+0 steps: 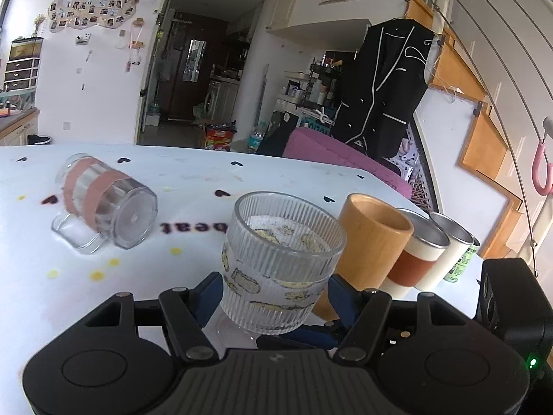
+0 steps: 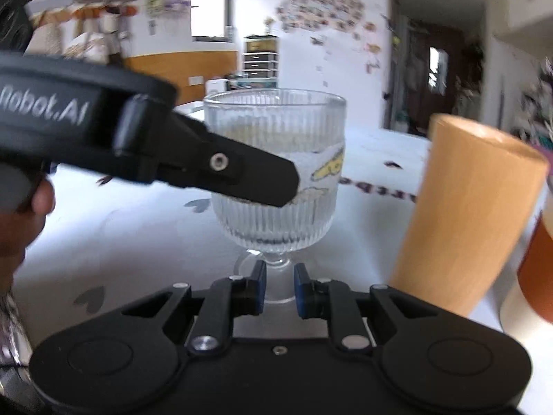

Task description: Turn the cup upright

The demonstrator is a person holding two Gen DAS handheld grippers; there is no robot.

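A ribbed glass goblet (image 1: pixel 280 259) with yellow drawings stands upright on the white table. My left gripper (image 1: pixel 274 294) has its blue pads on both sides of the bowl, shut on it. In the right wrist view the goblet (image 2: pixel 276 159) is straight ahead, and a left finger (image 2: pixel 242 176) presses its side. My right gripper (image 2: pixel 279 290) sits at the stem by the foot, jaws slightly apart, not touching it. A clear mug (image 1: pixel 103 204) with pink bands lies on its side at the left.
A wooden cup (image 1: pixel 373 242) stands upright just right of the goblet, also in the right wrist view (image 2: pixel 463 214). Beyond it stand two steel-rimmed tumblers (image 1: pixel 421 252) and a small green can (image 1: pixel 463 263). The table edge (image 1: pixel 380 180) runs behind them.
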